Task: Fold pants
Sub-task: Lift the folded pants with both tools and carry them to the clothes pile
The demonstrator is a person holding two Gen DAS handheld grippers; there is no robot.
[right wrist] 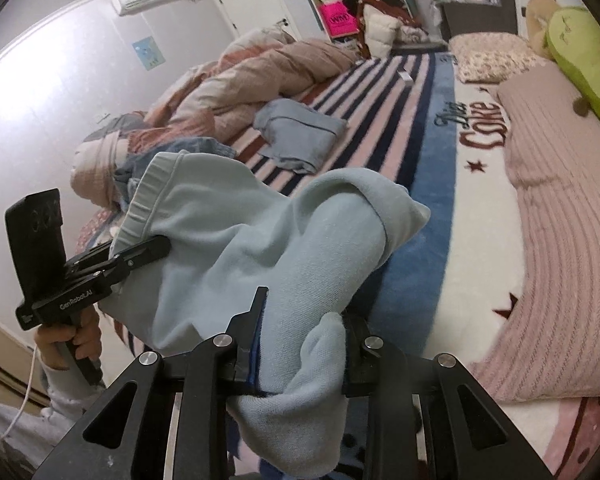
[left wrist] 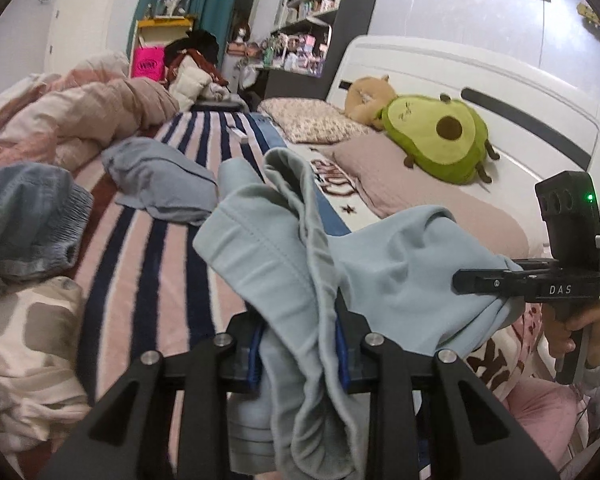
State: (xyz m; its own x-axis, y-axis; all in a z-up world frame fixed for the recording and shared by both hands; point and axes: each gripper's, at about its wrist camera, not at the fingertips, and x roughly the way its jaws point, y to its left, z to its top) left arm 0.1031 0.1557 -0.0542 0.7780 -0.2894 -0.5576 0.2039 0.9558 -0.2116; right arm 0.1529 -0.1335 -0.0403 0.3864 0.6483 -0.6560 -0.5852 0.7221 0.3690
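One pair of light blue pants (left wrist: 400, 264), two grippers, left (left wrist: 300, 352) and right (right wrist: 300, 344), two plush toys, avocado (left wrist: 436, 136) and tan bear (left wrist: 368, 98), two pillows (left wrist: 312, 118) (left wrist: 388, 176), one folded grey-blue garment (left wrist: 159, 178)

Pants (left wrist: 400, 276) bunch over left gripper (left wrist: 300, 356) fingers (left wrist: 255, 354), pads hidden. Same on right gripper (right wrist: 300, 356): cloth covers one finger. Pant legs cut off at 6 o'clock. Shelf (left wrist: 308, 20) items at 12 too small. Person's hand (left wrist: 580, 332) partly cut at 3.
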